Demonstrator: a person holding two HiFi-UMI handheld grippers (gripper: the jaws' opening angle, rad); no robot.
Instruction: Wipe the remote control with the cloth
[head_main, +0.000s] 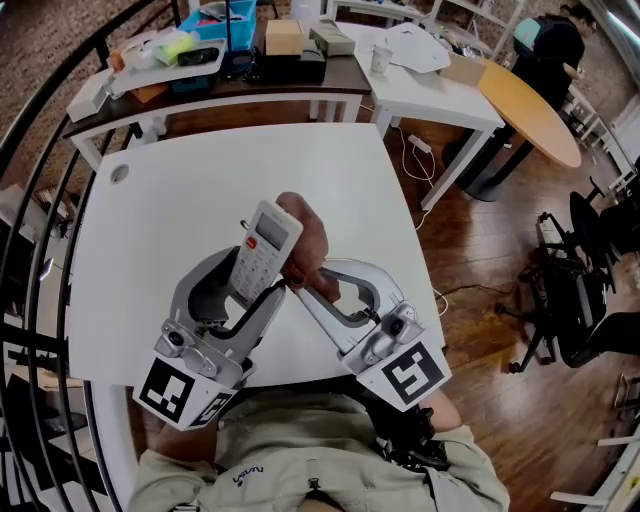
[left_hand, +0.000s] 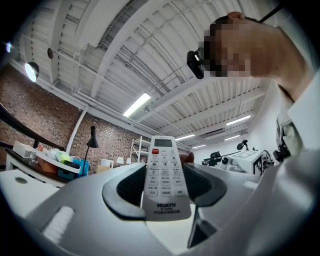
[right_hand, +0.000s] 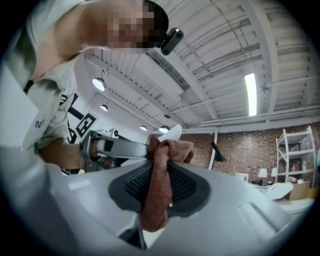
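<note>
My left gripper (head_main: 243, 290) is shut on the lower part of a white remote control (head_main: 262, 248), which it holds upright above the white table (head_main: 170, 210). In the left gripper view the remote control (left_hand: 165, 175) stands between the dark pads, buttons and small screen toward the camera. My right gripper (head_main: 300, 285) is shut on a reddish-brown cloth (head_main: 308, 240), and the bunched cloth presses against the remote's right side. In the right gripper view the cloth (right_hand: 160, 185) hangs between the pads, and the remote's (right_hand: 171, 134) white edge shows just behind its top.
Past the table's far edge stands a dark desk (head_main: 215, 80) with boxes and a blue bin. A white desk (head_main: 430, 75) with papers is at the back right. A cable and power strip (head_main: 420, 145) lie on the wooden floor, and black office chairs (head_main: 575, 290) stand at right.
</note>
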